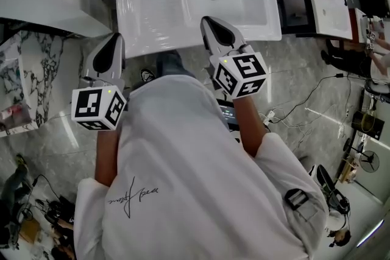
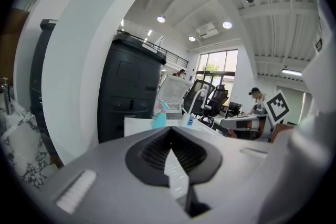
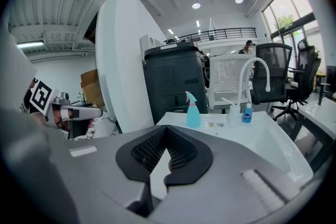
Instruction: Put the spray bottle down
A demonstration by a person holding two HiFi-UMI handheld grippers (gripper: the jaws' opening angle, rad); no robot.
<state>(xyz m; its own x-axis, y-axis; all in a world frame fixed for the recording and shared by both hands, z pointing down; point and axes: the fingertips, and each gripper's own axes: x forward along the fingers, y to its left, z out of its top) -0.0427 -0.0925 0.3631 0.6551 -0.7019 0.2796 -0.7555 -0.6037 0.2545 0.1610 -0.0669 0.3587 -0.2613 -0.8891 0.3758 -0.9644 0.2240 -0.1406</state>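
- White shirt of the person fills the bottom of my head view.
- Left gripper hangs by the front left corner of the white sink. Its jaws are pressed together with nothing between them.
- Right gripper is over the sink's front edge. Its jaws are closed tight too, and empty.
- Teal spray bottle stands upright on the back rim of the sink, well apart from both grippers.
- Near it I see a curved white tap and a small blue bottle.
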